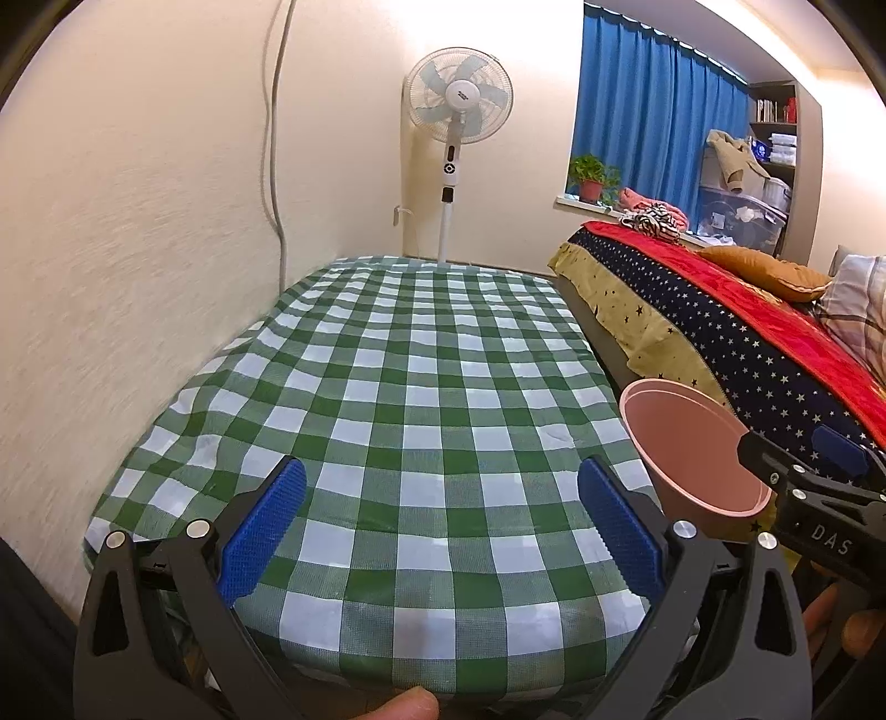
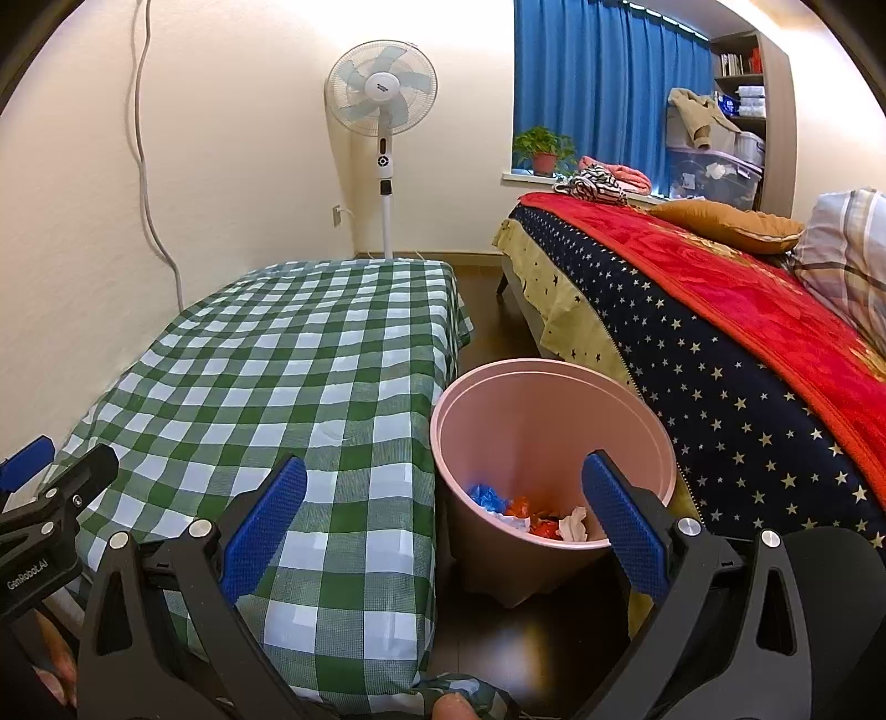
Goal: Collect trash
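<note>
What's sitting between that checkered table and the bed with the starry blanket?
A pink bin stands on the dark floor there, with crumpled blue, orange and white trash inside. The right wrist view shows it best.

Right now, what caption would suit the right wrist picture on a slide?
Open right gripper above a pink bin holding crumpled wrappers, beside the checkered table.

Room evenly lit, warm glow seen along ceiling (image 1: pixel 775 50). Wall (image 1: pixel 111 266) smeared by blur. Edges bent by fisheye, corners blacked out.
</note>
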The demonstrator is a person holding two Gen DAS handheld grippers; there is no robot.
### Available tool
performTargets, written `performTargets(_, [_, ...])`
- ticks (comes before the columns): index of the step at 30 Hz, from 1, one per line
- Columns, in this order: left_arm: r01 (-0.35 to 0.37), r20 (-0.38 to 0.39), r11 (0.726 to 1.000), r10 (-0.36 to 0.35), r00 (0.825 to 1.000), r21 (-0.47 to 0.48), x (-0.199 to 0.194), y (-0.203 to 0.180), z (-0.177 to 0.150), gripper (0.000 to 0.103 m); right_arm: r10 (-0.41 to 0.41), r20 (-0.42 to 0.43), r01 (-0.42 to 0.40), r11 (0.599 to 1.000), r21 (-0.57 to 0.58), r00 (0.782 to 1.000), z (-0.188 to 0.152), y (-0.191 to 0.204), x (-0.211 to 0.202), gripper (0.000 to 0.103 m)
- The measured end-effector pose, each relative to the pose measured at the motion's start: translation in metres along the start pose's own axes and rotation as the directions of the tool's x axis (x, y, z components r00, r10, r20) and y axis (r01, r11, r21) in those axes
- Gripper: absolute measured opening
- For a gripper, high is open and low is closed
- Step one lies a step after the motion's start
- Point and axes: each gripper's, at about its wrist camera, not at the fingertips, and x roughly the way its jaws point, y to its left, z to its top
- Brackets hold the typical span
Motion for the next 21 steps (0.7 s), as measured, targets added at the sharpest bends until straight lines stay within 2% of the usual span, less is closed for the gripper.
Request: performTargets(21, [0.006, 0.000, 1.000, -0.006, 1.000, 0.010, -0.0004, -0.0039, -0.0013, 0.095, 0.000, 0.001, 0.000, 1.000, 0.008, 1.000, -0.0011, -0.0025, -0.0005, 0.098])
